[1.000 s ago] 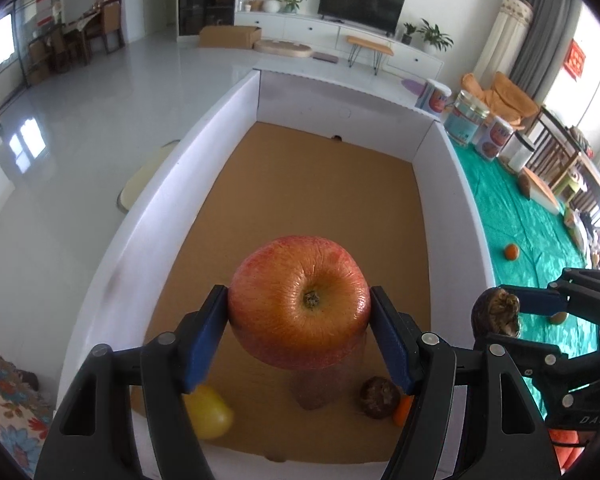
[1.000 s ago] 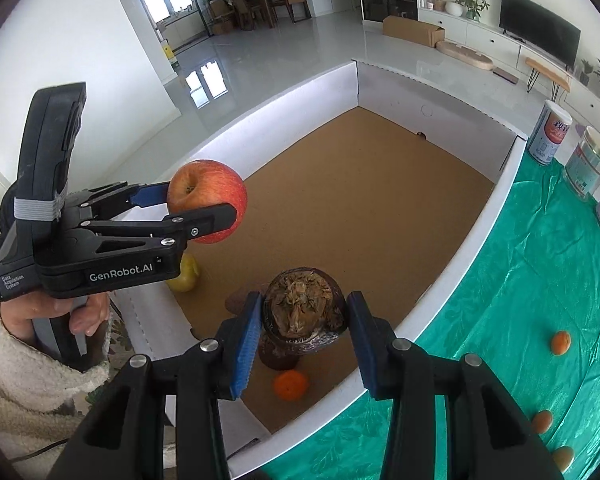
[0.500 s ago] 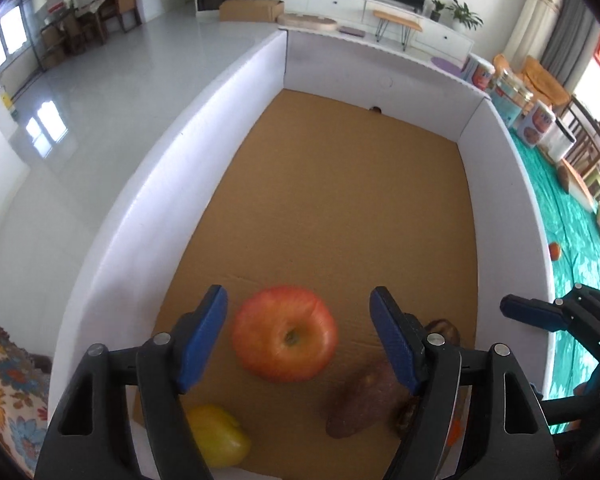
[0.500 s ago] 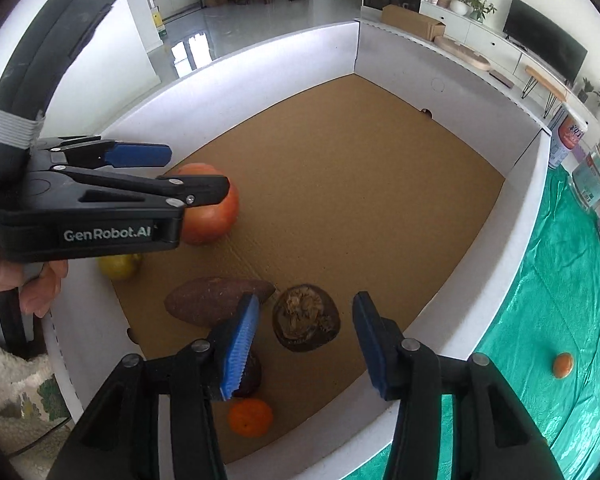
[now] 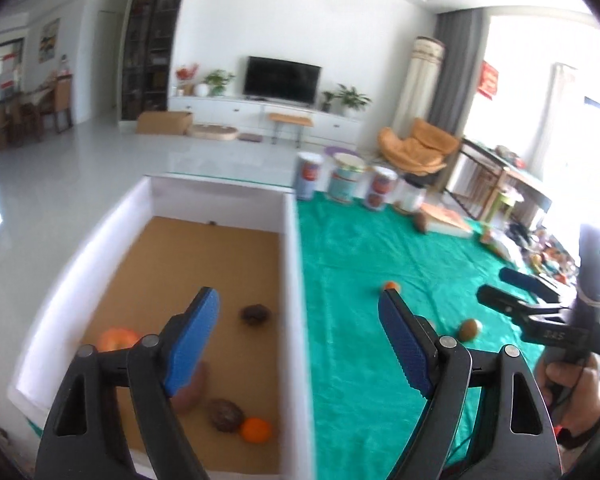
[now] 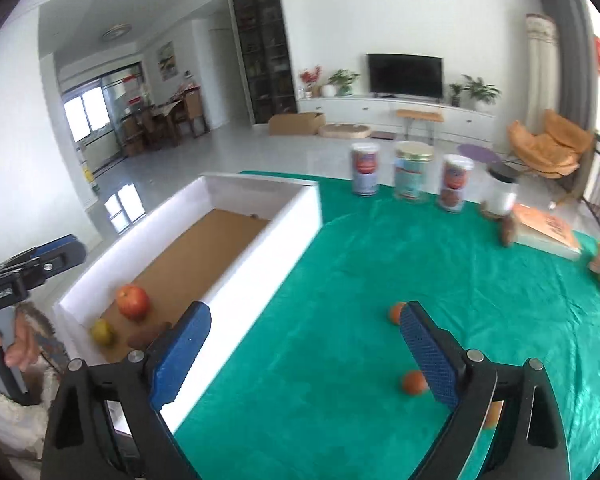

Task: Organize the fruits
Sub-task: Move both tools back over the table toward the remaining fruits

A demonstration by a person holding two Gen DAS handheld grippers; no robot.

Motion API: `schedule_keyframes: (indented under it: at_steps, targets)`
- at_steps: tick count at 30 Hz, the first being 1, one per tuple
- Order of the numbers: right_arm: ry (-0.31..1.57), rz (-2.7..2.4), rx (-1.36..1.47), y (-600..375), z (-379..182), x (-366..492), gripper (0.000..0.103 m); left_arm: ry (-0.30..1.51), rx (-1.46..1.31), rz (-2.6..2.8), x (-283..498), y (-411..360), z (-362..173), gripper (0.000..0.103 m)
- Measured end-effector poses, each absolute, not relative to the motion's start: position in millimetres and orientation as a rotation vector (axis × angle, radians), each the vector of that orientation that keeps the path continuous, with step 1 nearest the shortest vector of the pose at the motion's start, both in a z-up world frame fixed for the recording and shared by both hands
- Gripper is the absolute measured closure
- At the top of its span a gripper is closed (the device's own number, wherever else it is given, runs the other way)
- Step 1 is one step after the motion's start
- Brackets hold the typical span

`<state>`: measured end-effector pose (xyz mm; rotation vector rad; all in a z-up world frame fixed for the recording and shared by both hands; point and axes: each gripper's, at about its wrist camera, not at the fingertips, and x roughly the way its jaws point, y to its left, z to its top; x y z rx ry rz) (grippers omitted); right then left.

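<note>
A white box [image 5: 294,280] with a brown floor holds a red apple [image 5: 117,339], two dark round fruits [image 5: 255,314], a sweet potato [image 5: 192,394] and an orange [image 5: 256,430]. In the right wrist view the box [image 6: 260,248] also shows a yellow fruit [image 6: 102,331] beside the apple [image 6: 132,301]. My left gripper [image 5: 300,344] is open and empty above the box's right wall. My right gripper [image 6: 304,354] is open and empty over the green cloth. Loose fruits lie on the cloth: oranges [image 6: 396,313] [image 6: 414,382] and a kiwi [image 5: 470,329].
A green cloth [image 6: 420,264] covers the table right of the box. Several cans [image 6: 412,176] and a book [image 6: 548,230] stand at the far edge. The right gripper shows in the left wrist view [image 5: 540,312].
Both grippers let go of their fruit, the apple and the dark fruit, which now lie in the box. Both grippers have lifted and swung right toward the green cloth.
</note>
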<state>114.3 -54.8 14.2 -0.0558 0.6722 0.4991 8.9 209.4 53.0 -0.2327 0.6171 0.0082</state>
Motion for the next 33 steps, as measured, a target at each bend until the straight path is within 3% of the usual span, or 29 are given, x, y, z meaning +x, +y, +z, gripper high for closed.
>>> schedule_keyframes:
  at_steps: [6, 11, 33]
  targets:
    - [0.764, 0.190, 0.210, -206, -58, 90, 0.007, 0.787, -0.223, -0.246, 58, 95, -6, 0.017]
    - [0.766, 0.108, 0.426, -268, -91, 65, 0.007, 0.867, -0.171, -0.219, 104, 48, -58, 0.017]
    - [0.723, 0.036, 0.277, -245, -91, 69, 0.007, 0.865, -0.089, -0.115, 134, 21, -101, 0.017]
